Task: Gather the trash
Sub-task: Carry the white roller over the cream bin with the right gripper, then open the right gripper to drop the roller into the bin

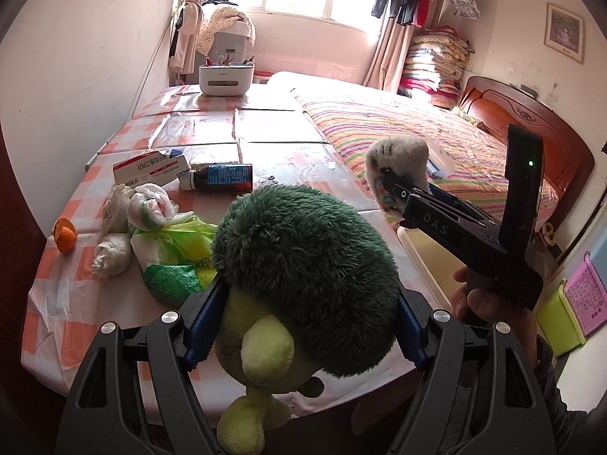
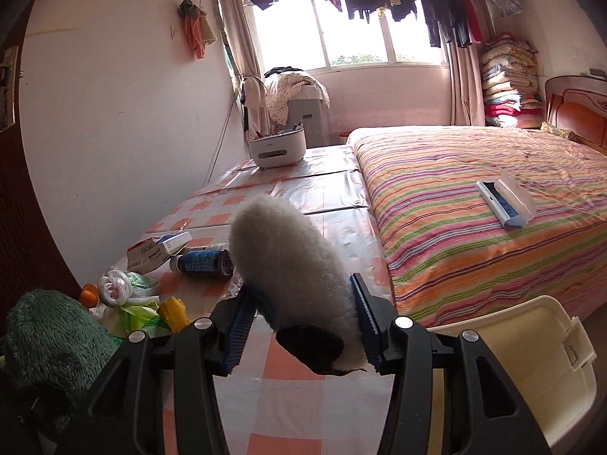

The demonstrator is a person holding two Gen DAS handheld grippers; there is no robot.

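Note:
My left gripper (image 1: 303,322) is shut on a green broccoli-shaped plush toy (image 1: 303,250), its blue pads pressed into both sides; the toy also fills the lower left corner (image 2: 49,337) of the right wrist view. My right gripper (image 2: 301,303) is shut on a white fluffy plush toy (image 2: 280,250) and hangs over the table's right edge (image 1: 390,185). On the checked tablecloth (image 1: 265,151) lie a green-and-white plastic bag (image 1: 170,254), crumpled tissue (image 1: 112,254), an orange peel (image 1: 65,236), a medicine box (image 1: 151,168) and a brown bottle (image 1: 224,177) on its side.
A cream plastic bin (image 2: 531,360) stands open on the floor between table and bed. The striped bed (image 2: 474,227) runs along the table's right side, with a lint brush (image 2: 504,199) on it. A white organizer (image 1: 225,79) sits at the table's far end. Coloured baskets (image 1: 584,295) stand at the right.

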